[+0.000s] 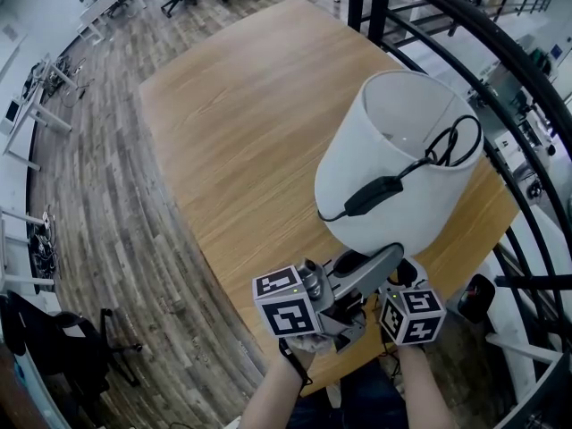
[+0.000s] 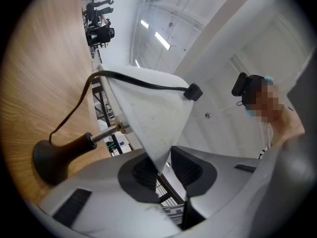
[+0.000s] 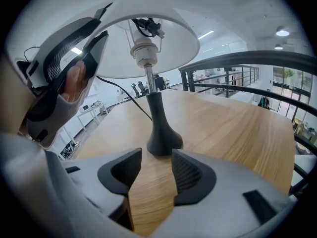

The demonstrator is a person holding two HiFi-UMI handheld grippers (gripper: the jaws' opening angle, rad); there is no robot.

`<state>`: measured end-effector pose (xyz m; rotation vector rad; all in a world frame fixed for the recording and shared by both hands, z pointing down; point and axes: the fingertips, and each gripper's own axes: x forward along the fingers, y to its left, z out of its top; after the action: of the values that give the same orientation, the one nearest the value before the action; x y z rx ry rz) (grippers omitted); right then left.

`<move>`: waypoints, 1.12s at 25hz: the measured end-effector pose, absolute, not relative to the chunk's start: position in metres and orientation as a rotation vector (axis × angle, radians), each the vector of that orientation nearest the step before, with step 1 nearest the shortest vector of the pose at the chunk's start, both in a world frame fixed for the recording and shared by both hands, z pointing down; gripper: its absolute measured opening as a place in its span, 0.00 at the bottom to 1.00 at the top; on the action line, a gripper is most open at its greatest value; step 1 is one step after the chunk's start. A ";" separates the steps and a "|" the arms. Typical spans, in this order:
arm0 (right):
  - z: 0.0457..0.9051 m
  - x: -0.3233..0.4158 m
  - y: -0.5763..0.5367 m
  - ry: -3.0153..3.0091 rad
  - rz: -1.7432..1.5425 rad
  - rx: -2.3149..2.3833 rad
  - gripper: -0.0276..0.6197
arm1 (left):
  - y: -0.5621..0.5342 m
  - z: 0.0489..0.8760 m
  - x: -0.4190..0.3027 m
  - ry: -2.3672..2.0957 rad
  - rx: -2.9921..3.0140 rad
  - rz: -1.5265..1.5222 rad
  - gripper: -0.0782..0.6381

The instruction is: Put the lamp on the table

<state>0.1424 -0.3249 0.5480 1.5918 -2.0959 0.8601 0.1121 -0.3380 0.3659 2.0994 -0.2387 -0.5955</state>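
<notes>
Left gripper point(image 2: 161, 163) straddles lamp point(image 2: 148, 113) shade rim (loosely).

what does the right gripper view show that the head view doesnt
Only the right gripper view: the lamp's stem and bulb socket under the shade, and the right gripper with jaws apart and empty. Only the head view: the shade's open top from above, and both marker cubes. Both: the white shade and the wooden table.
</notes>
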 end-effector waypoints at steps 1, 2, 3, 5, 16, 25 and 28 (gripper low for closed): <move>0.549 0.142 -0.324 -2.093 0.864 1.593 0.37 | -0.336 0.367 0.112 -0.238 2.098 -0.593 0.22; 0.550 0.142 -0.323 -2.091 0.867 1.594 0.37 | -0.335 0.368 0.113 -0.237 2.096 -0.590 0.22; 0.550 0.142 -0.321 -2.088 0.869 1.595 0.37 | -0.333 0.369 0.112 -0.235 2.095 -0.587 0.23; 0.551 0.141 -0.319 -2.087 0.877 1.598 0.37 | -0.330 0.371 0.111 -0.232 2.095 -0.580 0.23; 0.555 0.134 -0.307 -2.062 0.891 1.611 0.37 | -0.315 0.382 0.104 -0.213 2.079 -0.556 0.25; 0.556 0.136 -0.295 -2.041 0.892 1.625 0.37 | -0.315 0.386 0.103 -0.223 2.076 -0.562 0.25; 0.556 0.133 -0.292 -2.038 0.892 1.624 0.37 | -0.316 0.385 0.102 -0.230 2.079 -0.556 0.25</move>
<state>0.1334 -0.2917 0.5556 1.6244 -2.0383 0.8922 0.1023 -0.3159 0.3850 2.0787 -0.2296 -0.5565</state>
